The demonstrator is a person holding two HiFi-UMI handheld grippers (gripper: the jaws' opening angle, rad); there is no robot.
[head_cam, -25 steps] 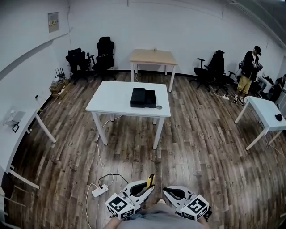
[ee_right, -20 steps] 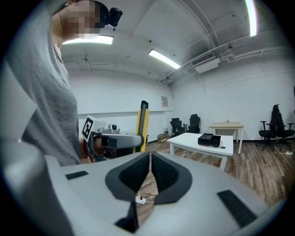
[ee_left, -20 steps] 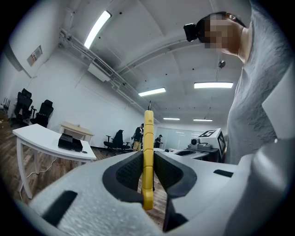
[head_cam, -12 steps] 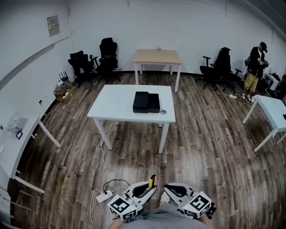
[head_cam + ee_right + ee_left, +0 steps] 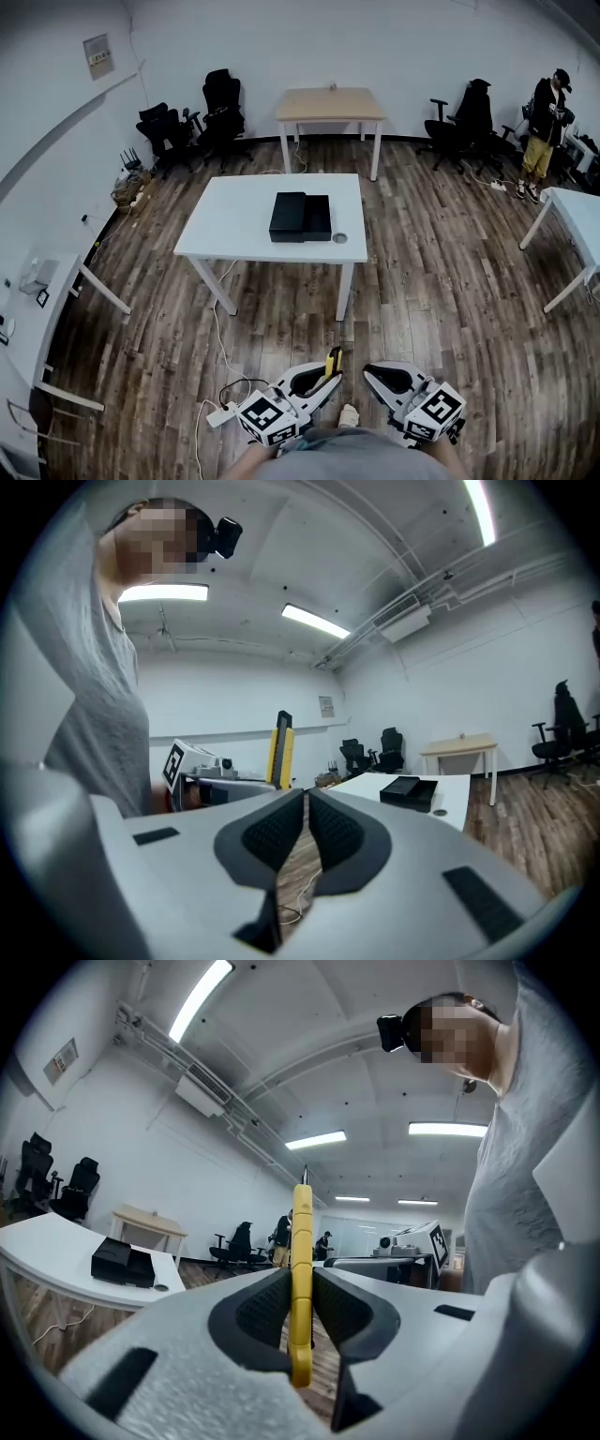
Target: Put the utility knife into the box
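Observation:
A yellow utility knife (image 5: 333,360) stands upright between the pads of my left gripper (image 5: 328,375), which is shut on it low in the head view. In the left gripper view the knife (image 5: 301,1260) runs up between the black pads with its tip pointing up. My right gripper (image 5: 370,372) is beside it, shut with nothing between its jaws (image 5: 306,803); the knife (image 5: 280,747) shows to its left. The black box (image 5: 300,217) lies on the white table (image 5: 234,234), well ahead of both grippers across bare wooden floor, and shows far off as the box (image 5: 122,1263) and the box (image 5: 412,789).
A small round object (image 5: 339,238) lies beside the box. A power strip (image 5: 220,414) and cable lie on the floor to my left. A wooden table (image 5: 328,105), office chairs (image 5: 187,122) and a standing person (image 5: 547,117) are at the back. White tables (image 5: 577,216) flank the room.
The head view has shifted, so the table and box sit a little nearer and the grippers further right. The left gripper still holds the knife; the right stays shut.

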